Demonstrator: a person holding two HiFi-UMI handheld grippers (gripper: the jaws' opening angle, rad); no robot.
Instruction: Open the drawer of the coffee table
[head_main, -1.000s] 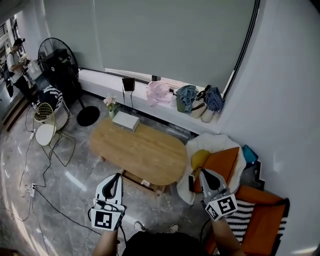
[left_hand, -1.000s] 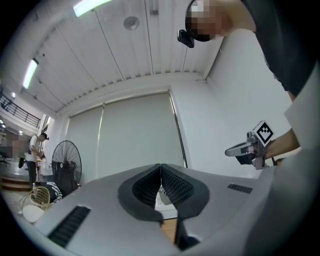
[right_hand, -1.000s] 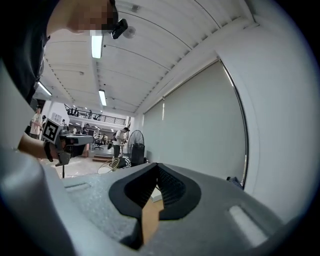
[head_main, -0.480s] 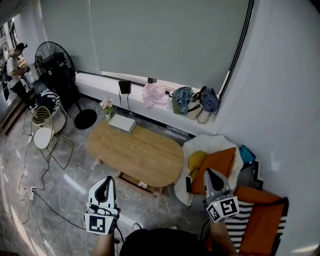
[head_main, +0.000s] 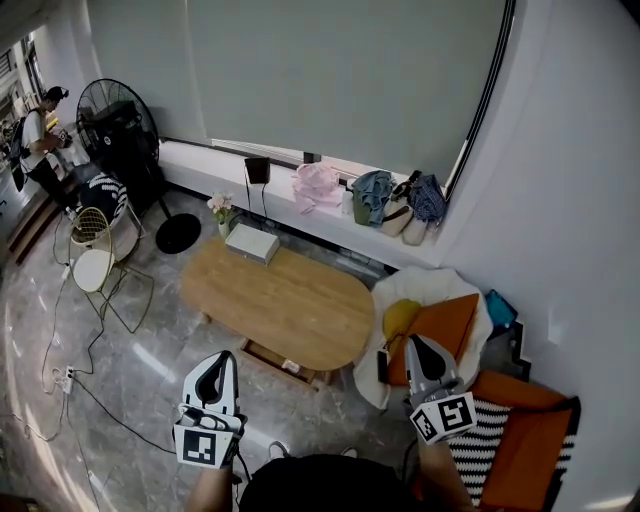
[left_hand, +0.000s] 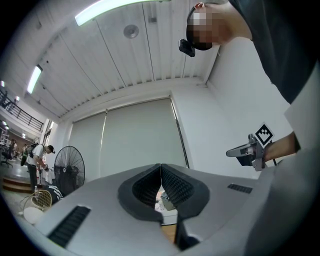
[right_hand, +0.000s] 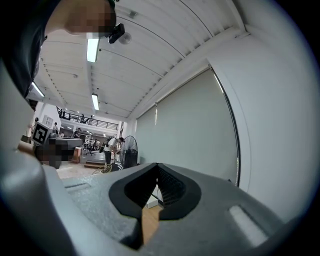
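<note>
Head view: coffee table (head_main: 290, 305), oval wooden top, stands on the grey floor ahead of both grippers, a white box (head_main: 251, 243) at its far left end. Left gripper (head_main: 226, 358) hangs over the floor just short of the table's near edge, tips toward it, not touching. Right gripper (head_main: 412, 343) is beside the table's right end, over the white seat with the orange cushion (head_main: 440, 330), also clear of the table. Drawer front cannot be made out from above; only a wooden part (head_main: 275, 360) shows under the near edge. Left gripper view: jaws together, tips meeting, nothing between; a sliver of tabletop (left_hand: 169, 233) shows below them. Right gripper view: jaws likewise closed and empty, table wood (right_hand: 149, 220) seen beyond.
</note>
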